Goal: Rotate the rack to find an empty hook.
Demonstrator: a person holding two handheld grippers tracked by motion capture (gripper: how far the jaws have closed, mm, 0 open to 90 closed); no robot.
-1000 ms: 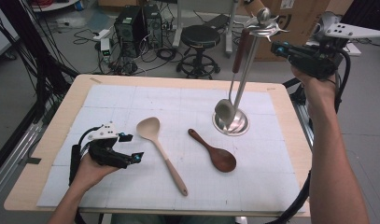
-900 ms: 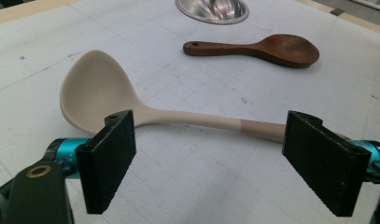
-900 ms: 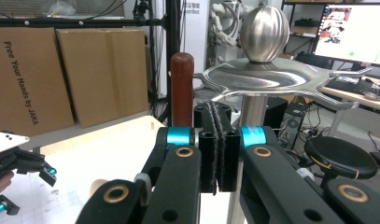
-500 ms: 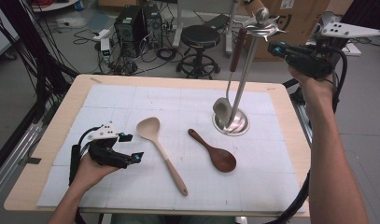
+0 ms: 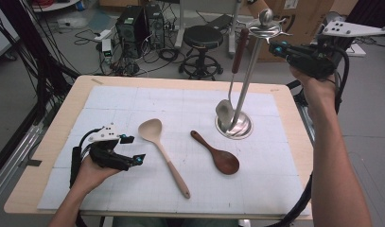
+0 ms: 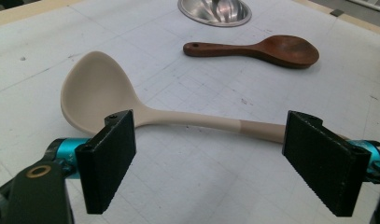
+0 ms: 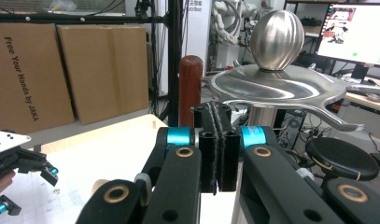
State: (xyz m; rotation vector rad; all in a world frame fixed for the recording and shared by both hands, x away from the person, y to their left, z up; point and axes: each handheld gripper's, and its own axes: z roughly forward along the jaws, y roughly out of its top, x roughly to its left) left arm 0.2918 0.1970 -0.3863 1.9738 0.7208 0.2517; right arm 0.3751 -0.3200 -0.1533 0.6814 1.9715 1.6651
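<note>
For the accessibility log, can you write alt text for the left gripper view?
The left gripper hovers with its black jaws wide open, a cream ladle lying flat on the white gridded mat just beyond them. Farther off lies a dark wooden spoon, and past it the shiny base of a metal utensil stand.

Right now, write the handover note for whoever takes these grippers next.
Left gripper: open, low over the mat, jaws either side of the beige ladle handle, not touching it.
Right gripper: shut, empty, raised beside the top of the steel utensil stand.
Done: one utensil with a reddish-brown handle hangs on the stand.
Left: the beige ladle and the dark wooden spoon lie flat on the mat, probably to be hung next.
</note>
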